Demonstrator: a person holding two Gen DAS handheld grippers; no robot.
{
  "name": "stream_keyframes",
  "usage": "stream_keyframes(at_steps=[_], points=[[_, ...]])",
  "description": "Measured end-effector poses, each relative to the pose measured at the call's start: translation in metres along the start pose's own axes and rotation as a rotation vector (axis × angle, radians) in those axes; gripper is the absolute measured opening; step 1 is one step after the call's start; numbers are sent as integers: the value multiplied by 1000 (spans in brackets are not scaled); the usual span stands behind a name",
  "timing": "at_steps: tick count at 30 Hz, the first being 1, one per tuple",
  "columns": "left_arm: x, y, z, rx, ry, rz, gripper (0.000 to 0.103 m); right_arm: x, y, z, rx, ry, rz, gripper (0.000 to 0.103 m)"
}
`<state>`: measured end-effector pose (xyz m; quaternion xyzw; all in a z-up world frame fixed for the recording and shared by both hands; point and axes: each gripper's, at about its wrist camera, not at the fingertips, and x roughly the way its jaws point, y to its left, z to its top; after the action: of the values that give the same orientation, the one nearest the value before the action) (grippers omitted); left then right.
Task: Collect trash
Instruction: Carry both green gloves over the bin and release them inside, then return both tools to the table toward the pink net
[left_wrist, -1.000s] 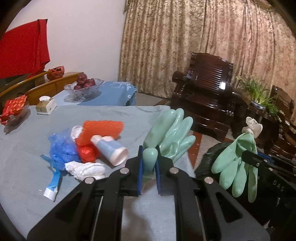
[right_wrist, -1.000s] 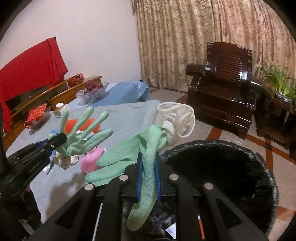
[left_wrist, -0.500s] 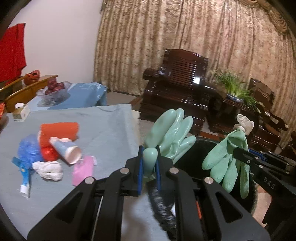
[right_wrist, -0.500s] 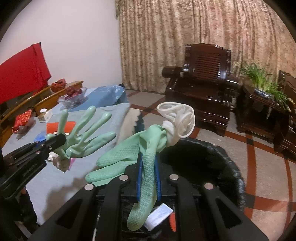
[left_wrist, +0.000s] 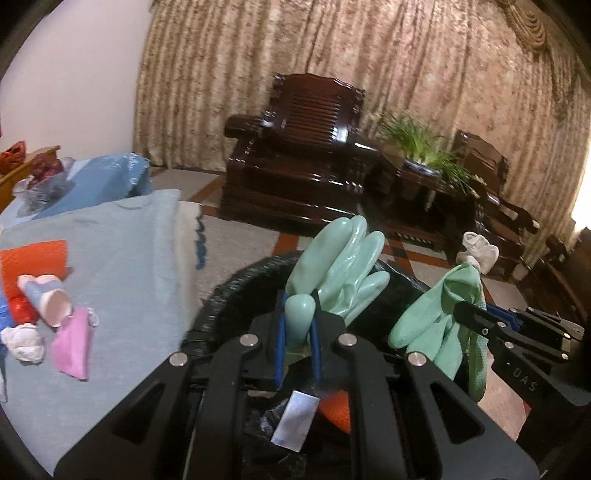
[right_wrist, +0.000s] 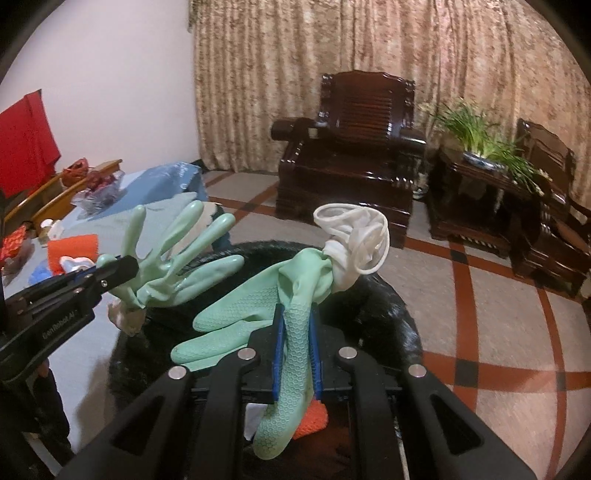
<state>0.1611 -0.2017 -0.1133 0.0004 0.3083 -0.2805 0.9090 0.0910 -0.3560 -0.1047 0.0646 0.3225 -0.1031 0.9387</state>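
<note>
My left gripper (left_wrist: 298, 325) is shut on a mint-green rubber glove (left_wrist: 340, 266) and holds it over the black-lined trash bin (left_wrist: 221, 299). My right gripper (right_wrist: 296, 332) is shut on a second green glove (right_wrist: 258, 295) with a white cuff (right_wrist: 354, 240), also over the bin (right_wrist: 391, 314). Each gripper shows in the other view: the right one (left_wrist: 476, 317), the left one (right_wrist: 110, 273). Orange netting (right_wrist: 312, 421) and a paper scrap (left_wrist: 293, 421) lie inside the bin.
On the grey table (left_wrist: 122, 243) at left lie a pink packet (left_wrist: 72, 347), a white tube (left_wrist: 44, 295), orange netting (left_wrist: 33, 254) and a white wad (left_wrist: 24, 341). A dark wooden armchair (left_wrist: 303, 158) and a plant (left_wrist: 421, 144) stand behind on the tiled floor.
Both grippers have swung right, away from the table, and now hold their gloves above the bin opening. The table trash has slid to the left edge of view.
</note>
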Motion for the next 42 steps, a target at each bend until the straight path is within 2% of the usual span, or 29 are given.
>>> stream_keyframes(at_steps=[2, 4, 5, 6, 8, 10, 12, 13, 14, 15, 21, 30, 42], points=[[6, -5, -2, 21, 14, -20, 14, 3, -5, -3, 7, 9, -17, 17], [8, -6, -4, 27, 15, -28, 22, 6, -8, -6, 9, 20, -34, 23], [8, -6, -5, 27, 13, -32, 39, 8, -9, -8, 13, 24, -41, 27], [8, -5, -5, 27, 9, -30, 47, 8, -11, -9, 17, 22, -46, 29], [6, -3, -6, 25, -5, -22, 53, 9, -13, -12, 23, 21, -63, 41], [4, 3, -5, 12, -5, -18, 59, 10, -16, -15, 28, 17, -87, 49], [1, 8, -4, 3, -16, -2, 69, 9, -16, -15, 39, 12, -90, 65], [-3, 12, -3, -2, -26, 11, 78, 8, -16, -16, 47, 3, -93, 83], [-8, 16, -2, -6, -39, 25, 86, 5, -16, -16, 53, -14, -99, 92], [-11, 18, -2, -6, -48, 35, 89, 2, -14, -15, 52, -36, -105, 95], [-40, 53, -2, -18, -83, 150, 94, -2, 9, -6, 18, -83, -69, 97], [-90, 135, -14, -102, -115, 362, 94, 6, 74, 2, -46, -98, 71, 97], [-135, 209, -30, -177, -127, 549, 94, 21, 175, 13, -153, -114, 240, 97]])
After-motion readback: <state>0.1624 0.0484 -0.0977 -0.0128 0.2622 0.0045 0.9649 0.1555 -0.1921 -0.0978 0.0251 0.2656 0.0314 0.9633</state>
